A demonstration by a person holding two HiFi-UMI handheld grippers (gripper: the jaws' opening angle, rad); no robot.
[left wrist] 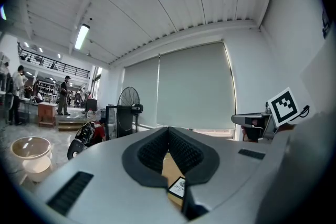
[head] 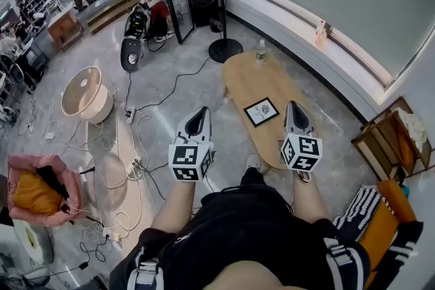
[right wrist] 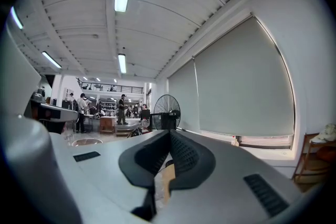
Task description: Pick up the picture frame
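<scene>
1. Two grippers show in the head view, both pointing level: the left gripper [head: 201, 113] at centre frame, the right gripper [head: 293, 106] right of centre. The picture frame [head: 261, 111] lies flat on the oval wooden table [head: 248, 75]. In the picture it sits between the two tips, nearer the right one. Neither gripper touches it.
2. Left gripper view: the left gripper [left wrist: 168, 130] has its jaws together with nothing between them. The picture frame [left wrist: 178, 185] shows low in the frame, through the gap under the pads, well ahead.
3. Right gripper view: the right gripper [right wrist: 169, 134] also has its jaws together and is empty. Only a sliver of table [right wrist: 167, 180] shows below the pads, and the picture frame is not seen here.
4. Judgement: this is the approach stage.
   - Open the jaws before descending.
   - The frame lies flat, so tilt the tips down and come in at the edge nearest the table rim.
   - Slip one pad under that edge, then close.
   - The other gripper could steady the far side.
   - Risk: the frame gets pushed along the smooth top instead of being pinched.
</scene>
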